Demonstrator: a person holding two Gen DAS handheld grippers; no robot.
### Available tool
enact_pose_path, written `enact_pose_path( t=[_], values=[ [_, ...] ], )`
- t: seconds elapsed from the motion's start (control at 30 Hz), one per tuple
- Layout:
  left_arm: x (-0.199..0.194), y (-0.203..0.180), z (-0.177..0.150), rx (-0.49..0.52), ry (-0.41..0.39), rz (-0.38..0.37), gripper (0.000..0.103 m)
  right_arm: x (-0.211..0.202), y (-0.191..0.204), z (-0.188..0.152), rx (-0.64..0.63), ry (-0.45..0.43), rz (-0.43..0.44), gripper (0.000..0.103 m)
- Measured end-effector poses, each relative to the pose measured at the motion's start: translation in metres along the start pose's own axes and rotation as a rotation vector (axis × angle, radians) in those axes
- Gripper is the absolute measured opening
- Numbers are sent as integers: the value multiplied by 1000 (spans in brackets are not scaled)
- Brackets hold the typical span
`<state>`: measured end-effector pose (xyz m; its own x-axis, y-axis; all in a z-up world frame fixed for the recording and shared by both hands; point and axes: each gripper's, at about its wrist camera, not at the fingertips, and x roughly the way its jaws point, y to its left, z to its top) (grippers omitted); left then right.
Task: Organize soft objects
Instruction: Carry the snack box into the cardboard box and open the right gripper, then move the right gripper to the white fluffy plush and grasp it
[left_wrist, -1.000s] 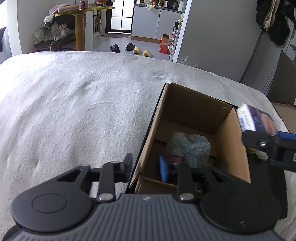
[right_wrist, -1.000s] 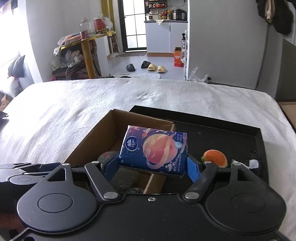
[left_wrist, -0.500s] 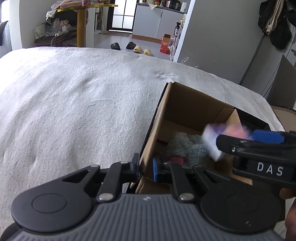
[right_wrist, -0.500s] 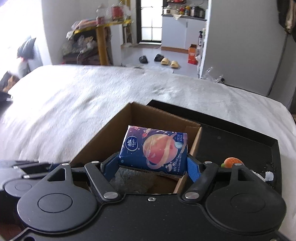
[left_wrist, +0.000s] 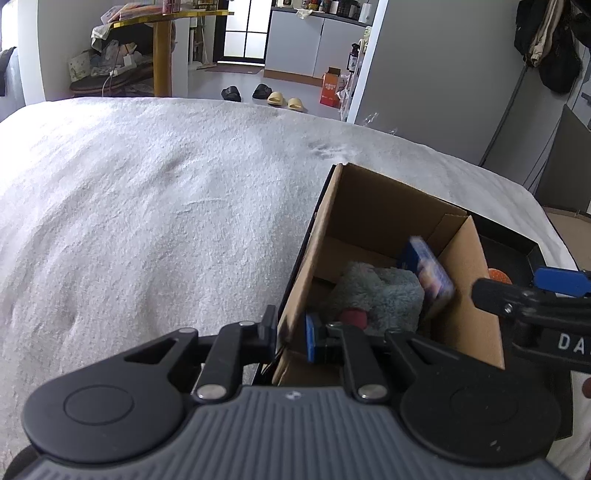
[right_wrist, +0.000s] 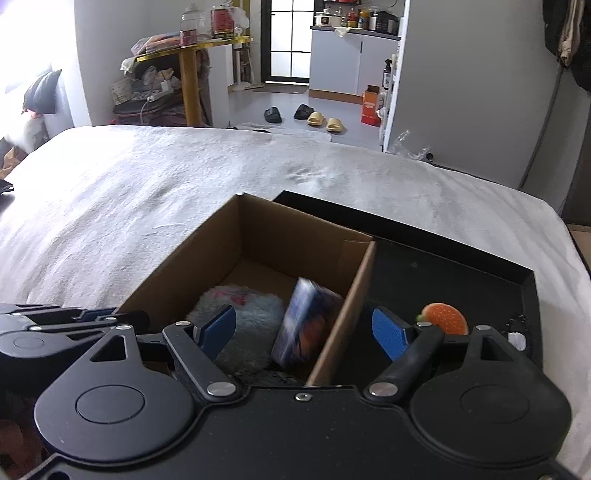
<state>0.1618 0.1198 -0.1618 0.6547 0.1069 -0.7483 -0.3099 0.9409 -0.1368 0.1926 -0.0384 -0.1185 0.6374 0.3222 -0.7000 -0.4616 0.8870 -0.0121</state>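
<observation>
Over the cardboard box (right_wrist: 258, 240), my right gripper (right_wrist: 304, 330) has just opened, empty; tissue pack (right_wrist: 304, 325) dropped inside, left gripper (left_wrist: 290, 334) clamping the box wall

The box (right_wrist: 258, 240) is plain brown cardboard, matt. Inside it, the plush toy (right_wrist: 251, 314) looks fluffy, and the tissue pack (right_wrist: 306, 325) has a glossy printed wrapper. The bed (left_wrist: 147, 203) wears rough white terry cloth. The tray (right_wrist: 461, 258) is smooth black.
</observation>
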Motion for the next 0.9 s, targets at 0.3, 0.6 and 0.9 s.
enact_pose_path(
  t=[0.3,0.6,0.9],
  values=[
    [-5,-17,7,59,10,59,31,-9,-22,-10,-6,6,-26,81],
    [-12,-37,19,121,-17,116,64,-10,-51,-14,7,1,-41,81],
    [-8,-51,21,168,-15,180,69,4,-92,-23,67,-24,-94,81]
  ],
)
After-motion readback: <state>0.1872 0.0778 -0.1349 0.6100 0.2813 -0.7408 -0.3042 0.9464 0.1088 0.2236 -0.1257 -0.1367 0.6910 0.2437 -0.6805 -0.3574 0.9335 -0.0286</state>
